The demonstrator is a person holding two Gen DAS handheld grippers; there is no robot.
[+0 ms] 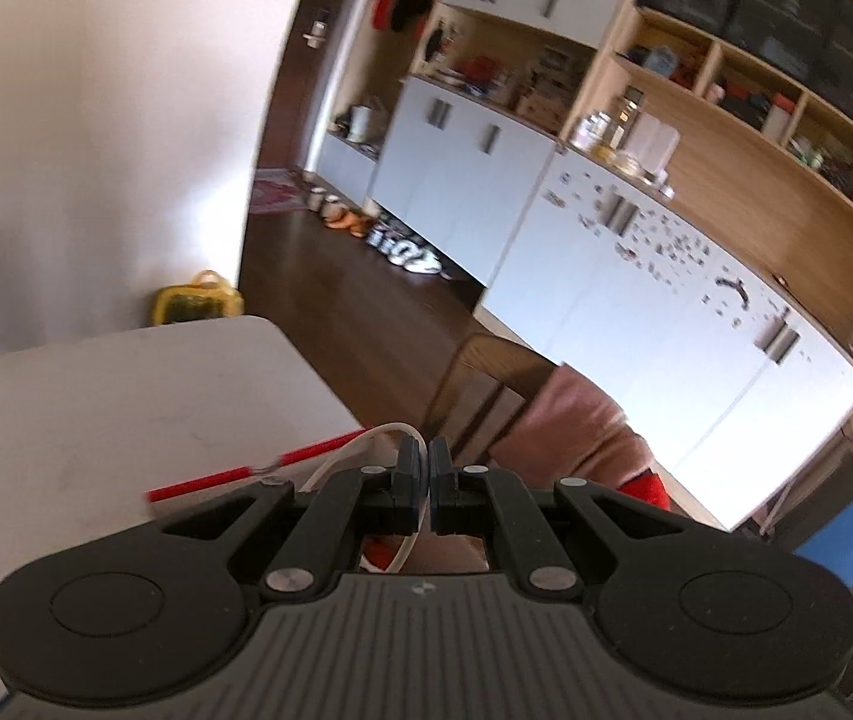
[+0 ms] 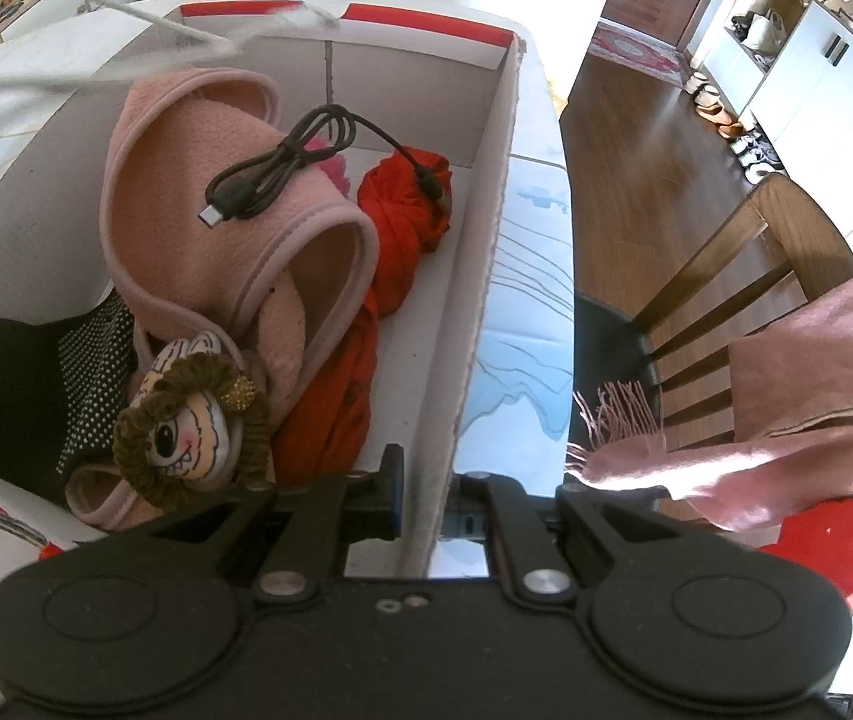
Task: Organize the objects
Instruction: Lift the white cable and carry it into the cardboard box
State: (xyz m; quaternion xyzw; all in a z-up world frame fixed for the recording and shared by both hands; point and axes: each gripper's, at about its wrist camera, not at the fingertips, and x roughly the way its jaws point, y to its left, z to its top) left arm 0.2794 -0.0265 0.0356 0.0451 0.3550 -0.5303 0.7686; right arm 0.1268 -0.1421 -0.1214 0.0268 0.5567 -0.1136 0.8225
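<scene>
Cable (image 1: 330, 468), thin and white with a red straw-like stick (image 1: 246, 471) alongside, sits pinched in your left gripper (image 1: 425, 462), trailing toward nine o'clock over the counter (image 1: 96, 408). Your right gripper (image 2: 426, 492) is clamped on the cardboard box (image 2: 486, 276) wall, clothes and a black cable (image 2: 282, 162) inside.

Bright daylight, blown-out glare, motion blur, strong fisheye bending at edges.

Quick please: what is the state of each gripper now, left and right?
Left gripper: closed on a thin white cable.
Right gripper: closed on the side wall of the cardboard box.
</scene>
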